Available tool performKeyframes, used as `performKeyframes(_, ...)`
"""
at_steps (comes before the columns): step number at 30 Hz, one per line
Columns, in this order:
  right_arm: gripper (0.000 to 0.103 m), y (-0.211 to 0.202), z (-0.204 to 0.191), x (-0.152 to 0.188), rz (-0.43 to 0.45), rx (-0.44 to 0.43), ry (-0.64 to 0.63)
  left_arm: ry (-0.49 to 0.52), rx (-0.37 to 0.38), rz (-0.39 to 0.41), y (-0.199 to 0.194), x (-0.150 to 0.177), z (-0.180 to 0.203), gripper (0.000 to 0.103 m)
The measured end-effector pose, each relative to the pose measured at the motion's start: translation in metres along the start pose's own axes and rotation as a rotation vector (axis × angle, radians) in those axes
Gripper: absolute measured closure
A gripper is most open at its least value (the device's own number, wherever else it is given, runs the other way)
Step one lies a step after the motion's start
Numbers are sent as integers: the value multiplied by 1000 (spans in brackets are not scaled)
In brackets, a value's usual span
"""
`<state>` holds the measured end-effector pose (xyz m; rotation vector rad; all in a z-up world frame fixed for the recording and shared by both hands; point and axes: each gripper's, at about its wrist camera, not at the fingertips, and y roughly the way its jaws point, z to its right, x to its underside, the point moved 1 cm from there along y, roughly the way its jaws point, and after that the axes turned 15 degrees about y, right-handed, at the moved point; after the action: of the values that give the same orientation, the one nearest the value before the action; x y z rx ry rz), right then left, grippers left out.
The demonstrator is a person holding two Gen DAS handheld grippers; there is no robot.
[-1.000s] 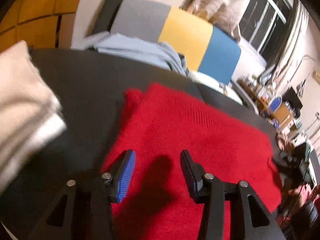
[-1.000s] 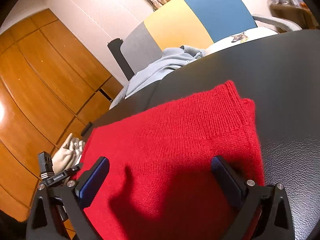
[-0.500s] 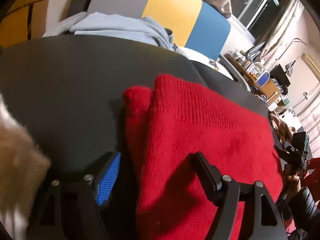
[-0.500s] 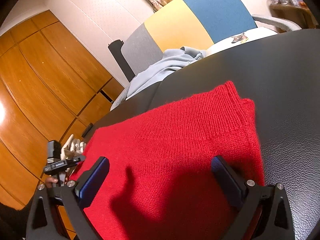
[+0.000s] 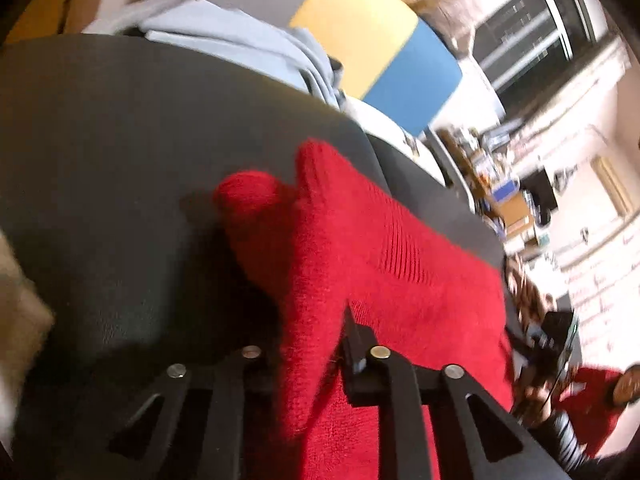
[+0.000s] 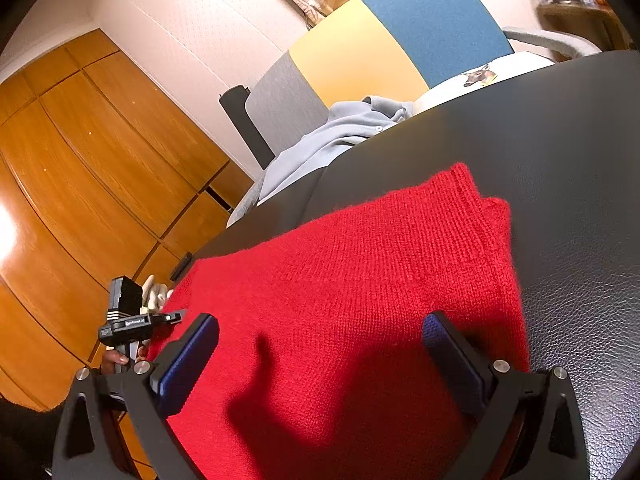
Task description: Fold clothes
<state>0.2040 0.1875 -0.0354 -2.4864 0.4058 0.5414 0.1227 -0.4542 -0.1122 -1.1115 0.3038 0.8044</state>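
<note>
We see the left hand-held gripper [image 5: 316, 344] closing its jaws on a bunched edge of the red sweater [image 5: 384, 272], fabric pinched between them. The right hand-held gripper [image 6: 320, 360] hovers wide open, holding nothing, the sweater spread on the black surface [image 6: 560, 152] just beneath it.

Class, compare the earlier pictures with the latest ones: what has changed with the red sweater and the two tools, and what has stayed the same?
The left tool shifted to the left edge of the red sweater and is closing on a bunched fold of it, with knit between its jaws. The right tool stayed open above the sweater, which otherwise lies flat on the black table.
</note>
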Motion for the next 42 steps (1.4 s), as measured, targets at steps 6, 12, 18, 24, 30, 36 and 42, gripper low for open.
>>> performKeyframes(6, 0, 5, -27, 0, -208, 75, -165, 52, -39, 22, -26, -25, 11, 90)
performKeyframes(12, 0, 6, -62, 1, -420, 111, -448, 93, -73, -12, -43, -40, 26, 90)
performKeyframes(18, 0, 35, -60, -2, -620, 198, -664, 99, 3, -18, -59, -48, 60, 90)
performKeyframes(24, 0, 54, -38, 7, -661, 267, -773, 53, 211, 56, -77, -43, 120, 91)
performKeyframes(30, 0, 38, -24, 4, -528, 206, -712, -19, 318, 125, -67, -43, 172, 91)
performKeyframes(36, 0, 26, -11, 0, -434, 156, -668, -114, 375, 132, -27, -44, 214, 91)
performKeyframes(42, 0, 20, -7, -4, -403, 121, -633, -142, 348, 2, 47, -33, 254, 91)
